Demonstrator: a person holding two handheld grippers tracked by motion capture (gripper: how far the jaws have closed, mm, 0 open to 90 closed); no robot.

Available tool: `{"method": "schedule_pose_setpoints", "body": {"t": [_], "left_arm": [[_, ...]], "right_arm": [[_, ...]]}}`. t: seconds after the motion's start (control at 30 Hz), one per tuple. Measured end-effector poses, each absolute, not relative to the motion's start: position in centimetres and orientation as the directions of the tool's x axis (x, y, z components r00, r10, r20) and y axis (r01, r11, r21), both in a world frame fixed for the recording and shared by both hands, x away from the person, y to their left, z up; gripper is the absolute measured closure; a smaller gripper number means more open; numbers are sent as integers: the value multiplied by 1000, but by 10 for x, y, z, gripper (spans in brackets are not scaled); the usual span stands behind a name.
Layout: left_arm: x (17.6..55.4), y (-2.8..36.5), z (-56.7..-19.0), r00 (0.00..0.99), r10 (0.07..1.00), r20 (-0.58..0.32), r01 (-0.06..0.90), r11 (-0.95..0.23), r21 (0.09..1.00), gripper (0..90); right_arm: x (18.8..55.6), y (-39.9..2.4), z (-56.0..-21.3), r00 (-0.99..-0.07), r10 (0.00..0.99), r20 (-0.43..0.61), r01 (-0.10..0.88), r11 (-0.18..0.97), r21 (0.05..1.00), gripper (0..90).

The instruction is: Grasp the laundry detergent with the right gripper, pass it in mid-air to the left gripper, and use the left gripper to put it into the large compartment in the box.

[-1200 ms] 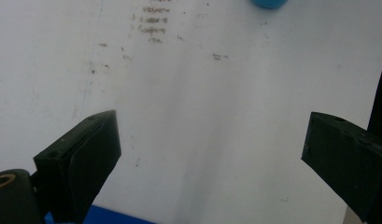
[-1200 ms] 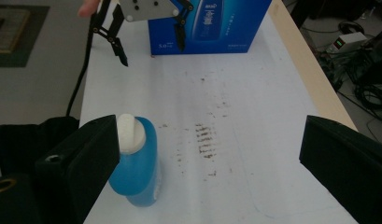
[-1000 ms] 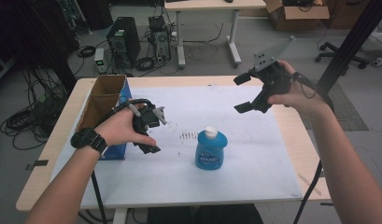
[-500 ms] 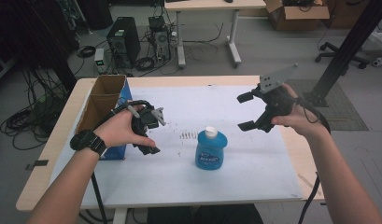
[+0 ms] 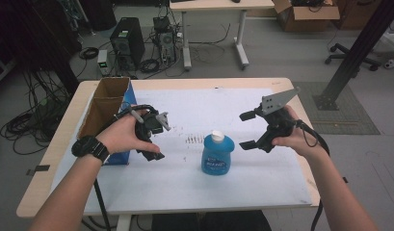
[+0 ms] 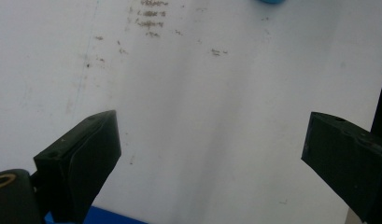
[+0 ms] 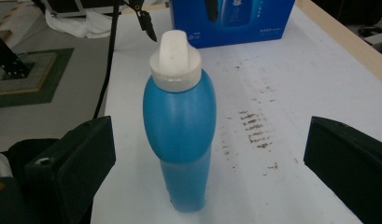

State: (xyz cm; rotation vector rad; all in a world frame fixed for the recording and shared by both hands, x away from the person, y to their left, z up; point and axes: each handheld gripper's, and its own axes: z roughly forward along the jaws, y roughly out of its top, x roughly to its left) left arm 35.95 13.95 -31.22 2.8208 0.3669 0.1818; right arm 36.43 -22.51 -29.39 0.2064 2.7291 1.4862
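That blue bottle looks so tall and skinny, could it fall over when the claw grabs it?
It might. The blue bottle stands upright on a narrow base, and the right gripper is open beside it, so a jaw bumping it first could tip it. Its smooth, rounded body may also slip when squeezed. If the white cap isn't tight, a fall could spill.

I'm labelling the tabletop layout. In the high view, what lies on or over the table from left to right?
Open cardboard box → left tongs → blue bottle with white cap → right tongs.
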Motion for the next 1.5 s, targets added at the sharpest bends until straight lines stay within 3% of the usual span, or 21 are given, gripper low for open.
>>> {"method": "schedule_pose_setpoints", "body": {"t": [0.77,1.5], "left_arm": [[358,137,-312,961,262,92,224,-927,301,49],[357,137,-313,962,257,96,217,-926,309,49]], "right_arm": [[354,-202,-359,-984,140,114,168,477,863,33],[354,-174,-380,-980,156,125,183,448,875,83]]}}
